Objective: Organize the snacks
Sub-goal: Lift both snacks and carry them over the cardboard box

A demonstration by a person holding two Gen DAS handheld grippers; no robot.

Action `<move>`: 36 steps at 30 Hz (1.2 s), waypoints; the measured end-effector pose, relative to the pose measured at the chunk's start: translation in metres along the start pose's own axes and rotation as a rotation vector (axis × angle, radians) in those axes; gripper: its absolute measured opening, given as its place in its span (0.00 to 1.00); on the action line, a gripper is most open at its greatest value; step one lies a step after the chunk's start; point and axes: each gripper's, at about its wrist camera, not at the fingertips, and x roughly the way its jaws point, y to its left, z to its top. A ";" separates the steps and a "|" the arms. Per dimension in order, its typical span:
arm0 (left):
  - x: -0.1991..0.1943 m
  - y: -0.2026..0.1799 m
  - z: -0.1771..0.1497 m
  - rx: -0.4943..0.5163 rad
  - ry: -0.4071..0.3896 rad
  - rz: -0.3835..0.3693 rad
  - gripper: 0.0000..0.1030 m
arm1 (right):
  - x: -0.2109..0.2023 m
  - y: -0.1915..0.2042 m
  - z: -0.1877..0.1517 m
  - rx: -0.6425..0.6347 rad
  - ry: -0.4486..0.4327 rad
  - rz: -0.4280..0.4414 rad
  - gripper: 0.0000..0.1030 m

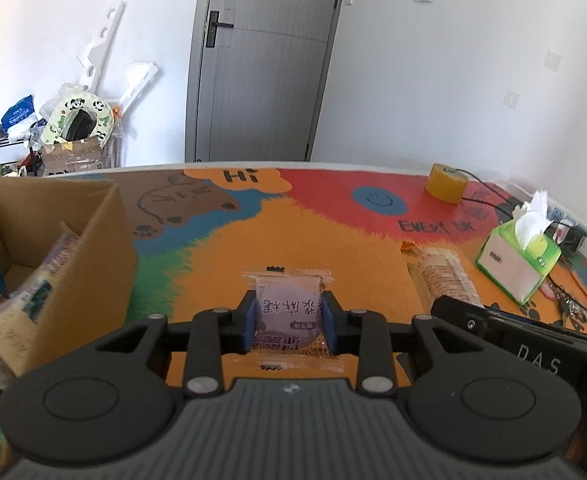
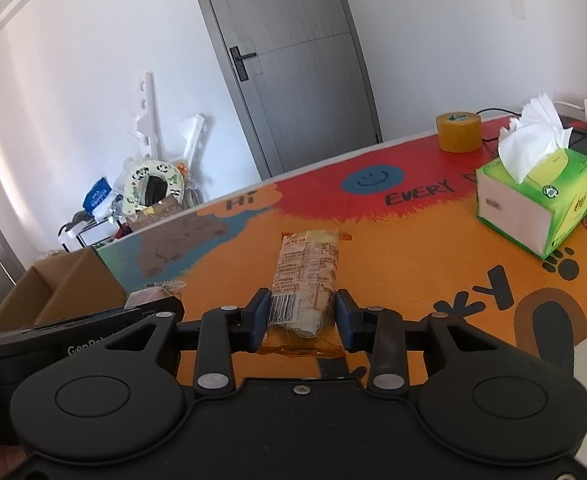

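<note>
A: Where's the box [image 1: 49, 240] from me?

B: On the desk [image 1: 373, 248], far left, nearest your left tongs [image 1: 289, 320].

A: Those are clamped on the purple snack [image 1: 287, 310], low over the desk. Right tongs [image 2: 303, 316]?

B: They straddle the long snack [image 2: 307, 272], its axis running straight away along the fingers; contact on the left, a sliver of gap on the right, so not yet closed.

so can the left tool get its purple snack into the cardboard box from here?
Probably yes. The left tool is closed on the purple snack packet, and the cardboard box sits open-topped just to its left. Only bare table mat lies between; it must lift over the box's near wall.
</note>
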 end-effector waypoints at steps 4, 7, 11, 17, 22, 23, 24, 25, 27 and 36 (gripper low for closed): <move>-0.014 0.006 0.004 -0.007 -0.025 0.000 0.31 | -0.011 0.008 0.004 -0.005 -0.024 0.015 0.35; -0.025 0.009 0.007 -0.012 -0.047 0.000 0.31 | -0.017 0.016 0.006 -0.012 -0.042 0.027 0.35; -0.039 0.014 0.012 -0.015 -0.073 -0.001 0.31 | -0.024 0.025 0.009 -0.022 -0.059 0.045 0.35; -0.056 0.023 0.016 -0.019 -0.104 0.007 0.31 | -0.030 0.036 0.011 -0.032 -0.072 0.071 0.35; -0.070 0.033 0.018 -0.031 -0.129 0.021 0.31 | -0.033 0.047 0.015 -0.043 -0.083 0.092 0.35; -0.072 0.035 0.019 -0.033 -0.134 0.024 0.31 | -0.034 0.049 0.015 -0.046 -0.085 0.095 0.35; -0.074 0.038 0.020 -0.037 -0.138 0.029 0.31 | -0.035 0.052 0.016 -0.050 -0.087 0.100 0.35; -0.076 0.040 0.020 -0.040 -0.143 0.032 0.31 | -0.035 0.054 0.016 -0.054 -0.089 0.105 0.35; -0.080 0.045 0.021 -0.046 -0.151 0.038 0.31 | -0.035 0.060 0.017 -0.061 -0.092 0.114 0.35; -0.092 0.071 0.027 -0.083 -0.173 0.072 0.31 | -0.029 0.085 0.020 -0.090 -0.091 0.153 0.35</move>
